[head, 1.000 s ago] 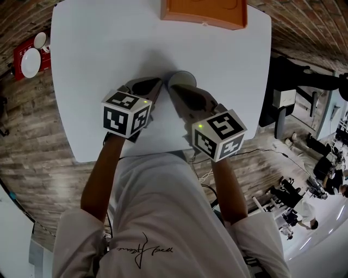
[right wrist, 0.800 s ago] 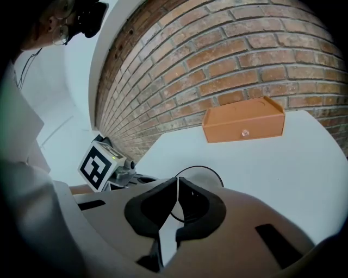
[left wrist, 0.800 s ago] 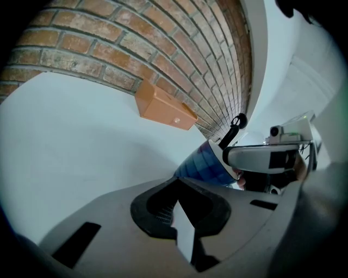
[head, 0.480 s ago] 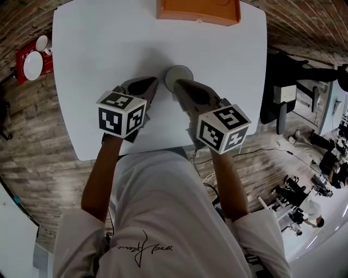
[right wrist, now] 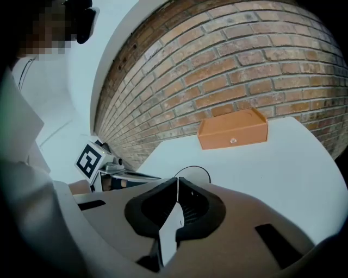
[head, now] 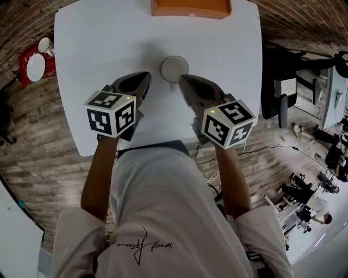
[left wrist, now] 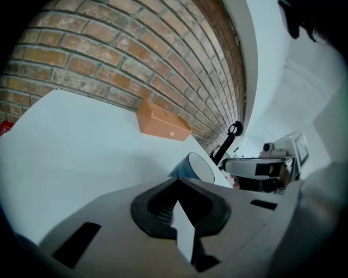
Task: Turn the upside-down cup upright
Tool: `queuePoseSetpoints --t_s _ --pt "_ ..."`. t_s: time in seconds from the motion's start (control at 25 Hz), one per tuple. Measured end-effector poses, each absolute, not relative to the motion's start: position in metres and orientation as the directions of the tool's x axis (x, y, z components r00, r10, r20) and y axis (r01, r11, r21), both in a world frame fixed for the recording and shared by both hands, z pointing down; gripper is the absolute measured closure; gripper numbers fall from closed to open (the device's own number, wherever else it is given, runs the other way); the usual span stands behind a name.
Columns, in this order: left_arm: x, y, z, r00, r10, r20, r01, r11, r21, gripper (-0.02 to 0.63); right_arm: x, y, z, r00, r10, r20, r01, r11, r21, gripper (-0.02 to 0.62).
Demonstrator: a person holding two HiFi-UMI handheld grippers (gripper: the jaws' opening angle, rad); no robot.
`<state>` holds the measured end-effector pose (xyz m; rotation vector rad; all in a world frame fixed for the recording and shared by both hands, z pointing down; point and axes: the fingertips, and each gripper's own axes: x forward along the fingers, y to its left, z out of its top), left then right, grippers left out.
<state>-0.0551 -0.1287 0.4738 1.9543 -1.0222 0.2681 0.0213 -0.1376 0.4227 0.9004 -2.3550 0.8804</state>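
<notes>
Cup (head: 174,68) stands upside-down on the white table (head: 98,49). Flat pale base faces up and the sides are blue, seen in the left gripper view (left wrist: 190,167). In the right gripper view only its round top outline (right wrist: 193,172) shows over the jaw tips.

L and R below are the person's own sides.

- Left gripper (head: 147,76): near the cup on its L, on the person's side, a bit apart from it. Jaws pressed together w/ nothing between them, tips meeting in its own view (left wrist: 176,182).
- Right gripper (head: 181,78): just beside the cup's near edge, on its R. Can't tell if it touches. Jaws also pressed together and empty (right wrist: 177,179).
- Marker cubes: L one (head: 110,113) and R one (head: 228,122), both nearer the person than the cup.

Orange box (head: 190,7) sits beyond the cup at the table's far edge, well apart from it. It lies against a brick wall (right wrist: 228,70) in both gripper views.

Red tray (head: 24,59) w/ white dishes is on the wood floor, far L of the cup and off the table.
</notes>
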Motion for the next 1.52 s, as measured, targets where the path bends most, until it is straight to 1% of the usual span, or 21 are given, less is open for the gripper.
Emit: queuePoseSetpoints --t_s 0.4,0.64,0.96,1.32,1.52 --pt "-0.046 -0.118 0.452 0.644 -0.563 0.518 -0.745 -0.305 0.594 0.595 0.041 -0.122 0.405 -0.679 -0.44 0.587 -0.715 0.578 -0.394 0.575" --pt "-0.04 -0.105 0.447 0.644 -0.553 0.529 -0.753 -0.338 0.564 0.595 0.05 -0.112 0.393 -0.668 -0.462 0.583 -0.721 0.595 -0.355 0.575" --pt "-0.04 -0.087 0.435 0.615 -0.586 0.528 -0.776 -0.332 0.537 0.595 0.064 -0.099 0.379 -0.659 -0.489 0.572 -0.728 0.607 -0.32 0.575" --pt "-0.033 -0.061 0.408 0.616 -0.622 0.484 -0.765 -0.326 0.555 0.595 0.068 -0.069 0.359 -0.7 -0.471 0.536 -0.685 0.655 -0.319 0.575" --pt "-0.026 -0.052 0.39 0.631 -0.636 0.445 -0.747 -0.341 0.571 0.595 0.073 -0.057 0.351 -0.712 -0.476 0.516 -0.678 0.656 -0.332 0.575"
